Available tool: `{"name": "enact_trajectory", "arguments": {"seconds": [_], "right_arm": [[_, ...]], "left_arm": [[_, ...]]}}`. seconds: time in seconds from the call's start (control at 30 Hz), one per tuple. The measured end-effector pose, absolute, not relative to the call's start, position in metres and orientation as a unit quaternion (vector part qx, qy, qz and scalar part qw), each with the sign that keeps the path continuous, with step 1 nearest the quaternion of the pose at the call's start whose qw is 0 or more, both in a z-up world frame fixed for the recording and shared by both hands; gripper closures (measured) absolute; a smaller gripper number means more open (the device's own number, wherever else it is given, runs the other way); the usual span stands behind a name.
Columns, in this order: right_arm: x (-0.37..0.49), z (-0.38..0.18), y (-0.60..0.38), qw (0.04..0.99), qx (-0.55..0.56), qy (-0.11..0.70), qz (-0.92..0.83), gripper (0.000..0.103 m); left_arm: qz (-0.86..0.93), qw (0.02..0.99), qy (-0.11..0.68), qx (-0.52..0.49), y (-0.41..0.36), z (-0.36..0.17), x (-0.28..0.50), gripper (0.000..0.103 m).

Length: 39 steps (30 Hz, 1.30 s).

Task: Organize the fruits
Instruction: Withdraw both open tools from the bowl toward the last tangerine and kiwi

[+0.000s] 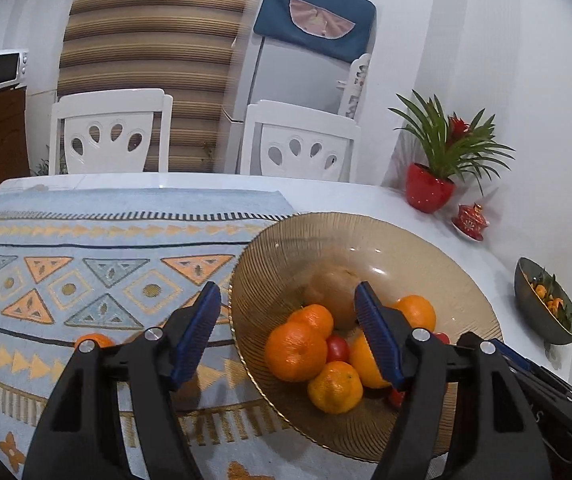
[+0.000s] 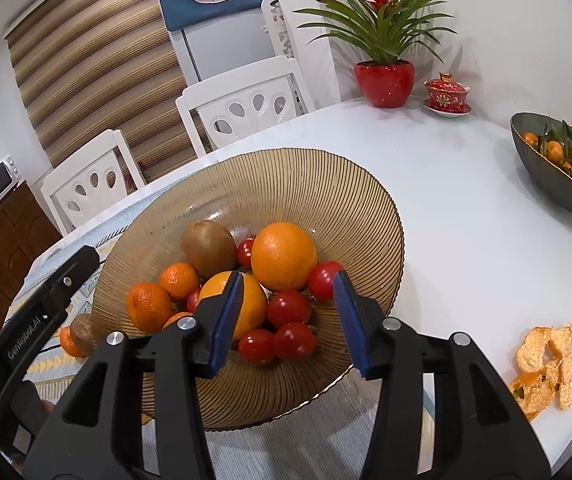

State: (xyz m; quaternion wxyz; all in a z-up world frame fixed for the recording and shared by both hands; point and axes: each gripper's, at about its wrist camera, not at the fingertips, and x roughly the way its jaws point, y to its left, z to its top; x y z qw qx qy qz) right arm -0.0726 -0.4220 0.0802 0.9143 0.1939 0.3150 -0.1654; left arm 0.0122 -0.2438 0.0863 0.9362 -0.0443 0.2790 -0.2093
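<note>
Blue ribbed pads line 2 black handheld grippers, both empty with jaws spread wide, hovering just above a table. Nearest, the left gripper point(image 1: 287, 332) hangs over the near left rim of an amber ribbed glass bowl point(image 2: 369, 184), 1 finger over the patterned blue and orange table runner point(image 1: 86, 264), the other over the fruit. The right gripper point(image 2: 287, 320) is aimed into the bowl's middle, its jaws framing a cluster of red tomatoes point(image 2: 287, 308); nothing is held. Piled in the bowl's low centre, where round fruit naturally settles, are 2 large oranges point(image 2: 284, 256), several small mandarins point(image 2: 150, 306), the tomatoes and 1 brown kiwi point(image 2: 208, 247). Just outside the bowl on the runner lie a loose mandarin point(image 2: 66, 343) and a second kiwi point(image 2: 82, 332), touching each other; these look like the fruit not yet gathered, so the left gripper seems best placed for them. To the right on the bare white table point(image 2: 465, 200) sits a heap of orange peel point(image 2: 545, 368). Further off stand a dark bowl of leafy mandarins point(image 2: 541, 168), a red lidded cup point(image 2: 445, 94) and a red potted plant point(image 2: 383, 80) by the wall. Beyond are 2 white chairs point(image 2: 246, 104).
</note>
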Motion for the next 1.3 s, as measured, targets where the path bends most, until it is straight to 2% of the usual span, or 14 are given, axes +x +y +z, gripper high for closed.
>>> {"name": "enact_trajectory", "arguments": {"seconds": [0.47, 0.53, 0.6, 0.67, 0.83, 0.97, 1.13, 1.3], "right_arm": [[-0.097, 0.091, -0.414, 0.914, 0.173, 0.324, -0.171, 0.052], [-0.107, 0.099, -0.41, 0.917, 0.167, 0.32, -0.172, 0.047], [-0.116, 0.108, -0.404, 0.92, 0.157, 0.313, -0.175, 0.03], [-0.125, 0.116, -0.396, 0.925, 0.139, 0.305, -0.179, 0.028], [-0.142, 0.13, -0.38, 0.931, 0.118, 0.292, -0.185, 0.028], [-0.144, 0.134, -0.366, 0.935, 0.124, 0.29, -0.164, 0.028], [-0.135, 0.134, -0.329, 0.94, 0.12, 0.299, -0.116, 0.028], [-0.119, 0.128, -0.294, 0.936, 0.124, 0.319, -0.077, 0.028]], "left_arm": [[-0.206, 0.939, 0.271, -0.044, -0.239, 0.09, 0.012, 0.029], [-0.211, 0.937, 0.274, -0.051, -0.238, 0.092, 0.011, 0.027], [-0.223, 0.932, 0.277, -0.064, -0.235, 0.095, 0.01, 0.023], [-0.236, 0.928, 0.279, -0.074, -0.234, 0.096, 0.007, 0.021], [-0.266, 0.909, 0.31, -0.08, -0.222, 0.103, 0.0, 0.021], [-0.273, 0.916, 0.285, -0.073, -0.187, 0.124, -0.012, 0.013], [-0.232, 0.932, 0.274, -0.048, -0.127, 0.141, -0.009, 0.013], [-0.201, 0.93, 0.307, -0.022, -0.08, 0.131, 0.01, 0.013]]}}
